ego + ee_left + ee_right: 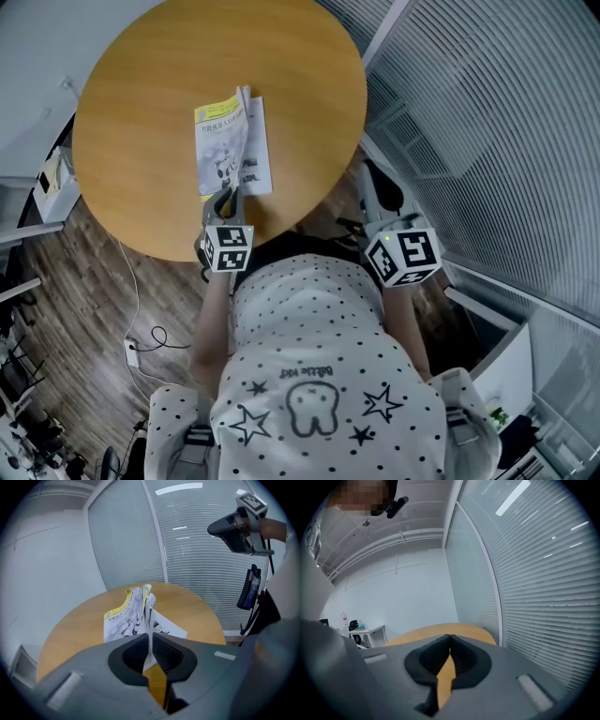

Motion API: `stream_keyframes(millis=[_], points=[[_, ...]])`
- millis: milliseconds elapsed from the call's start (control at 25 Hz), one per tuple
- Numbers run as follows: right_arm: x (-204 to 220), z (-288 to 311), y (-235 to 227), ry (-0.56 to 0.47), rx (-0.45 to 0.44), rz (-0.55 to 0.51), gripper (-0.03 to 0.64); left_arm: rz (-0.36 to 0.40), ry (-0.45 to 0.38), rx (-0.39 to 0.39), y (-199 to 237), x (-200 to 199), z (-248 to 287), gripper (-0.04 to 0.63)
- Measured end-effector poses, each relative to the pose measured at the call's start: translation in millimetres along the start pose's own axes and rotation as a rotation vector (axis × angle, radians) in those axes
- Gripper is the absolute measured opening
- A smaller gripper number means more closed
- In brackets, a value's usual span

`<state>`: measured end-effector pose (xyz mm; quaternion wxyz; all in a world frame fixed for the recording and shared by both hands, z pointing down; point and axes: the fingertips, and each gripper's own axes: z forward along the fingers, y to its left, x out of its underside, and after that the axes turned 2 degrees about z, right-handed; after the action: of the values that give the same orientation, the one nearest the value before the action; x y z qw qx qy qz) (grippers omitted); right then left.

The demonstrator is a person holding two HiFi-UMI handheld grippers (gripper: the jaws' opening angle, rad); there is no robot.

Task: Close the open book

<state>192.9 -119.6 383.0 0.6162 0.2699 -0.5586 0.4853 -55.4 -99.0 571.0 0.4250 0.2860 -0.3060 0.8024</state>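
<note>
The open book [232, 145] is a thin white booklet with a yellow top edge, lying on the round wooden table [141, 103]. My left gripper [225, 200] reaches in from the table's near edge and is shut on a raised page. In the left gripper view that page [148, 620] stands on edge, pinched between the jaws of the left gripper [150, 645], with the rest of the book [123, 618] flat to either side. My right gripper [382, 201] hovers off the table's right edge, clear of the book. In its own view the right gripper [450, 641] is shut with nothing in it.
Slatted window blinds [487, 112] run along the right side. On the wood floor at the left lie a white cable and power strip [133, 349], beside a white cabinet [52, 183]. A black device [250, 588] hangs by the window.
</note>
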Motion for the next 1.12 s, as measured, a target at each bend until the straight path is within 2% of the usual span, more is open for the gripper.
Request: stream_keyframes(millis=[800, 960, 1120], points=[[7, 3, 3, 0.011, -0.03, 0.008, 0.005, 0.115, 0.112, 0.115, -28, 22, 32, 0.046], [9, 5, 5, 0.014, -0.033, 0.013, 0.005, 0.163, 0.143, 0.133, -31, 29, 36, 0.057], [8, 6, 5, 0.015, -0.038, 0.012, 0.005, 0.16, 0.137, 0.133, -32, 27, 36, 0.057]])
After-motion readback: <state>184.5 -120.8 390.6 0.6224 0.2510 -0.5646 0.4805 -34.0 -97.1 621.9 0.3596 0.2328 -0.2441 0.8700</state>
